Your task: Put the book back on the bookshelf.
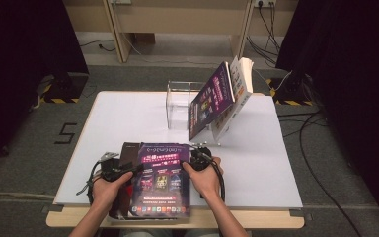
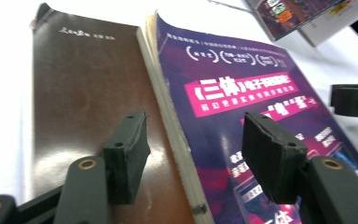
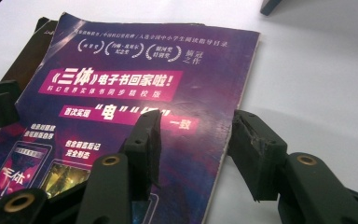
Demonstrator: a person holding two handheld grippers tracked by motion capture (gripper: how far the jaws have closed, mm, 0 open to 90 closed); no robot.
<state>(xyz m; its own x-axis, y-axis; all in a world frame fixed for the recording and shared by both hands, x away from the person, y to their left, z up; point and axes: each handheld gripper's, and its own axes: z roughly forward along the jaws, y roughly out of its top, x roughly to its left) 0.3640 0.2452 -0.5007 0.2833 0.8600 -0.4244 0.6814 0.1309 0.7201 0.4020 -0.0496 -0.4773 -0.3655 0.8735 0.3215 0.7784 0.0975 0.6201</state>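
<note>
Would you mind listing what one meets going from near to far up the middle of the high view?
Purple magazine lying flat, then the clear acrylic stand, then the wooden furniture legs beyond the table.

Desk (image 1: 128, 113): white top on a pale wooden board, bare along the near edge. Floor (image 1: 24, 158): grey carpet, with a black "5" (image 1: 65, 133) marked beside the desk's left edge. Black curtains (image 1: 19, 49) hang at both sides. Hazard-striped bases (image 1: 61, 91) stand off both far corners. Far side: light wooden frame (image 1: 116, 34); black cables (image 1: 269, 29) trailing from a wall socket.
</note>
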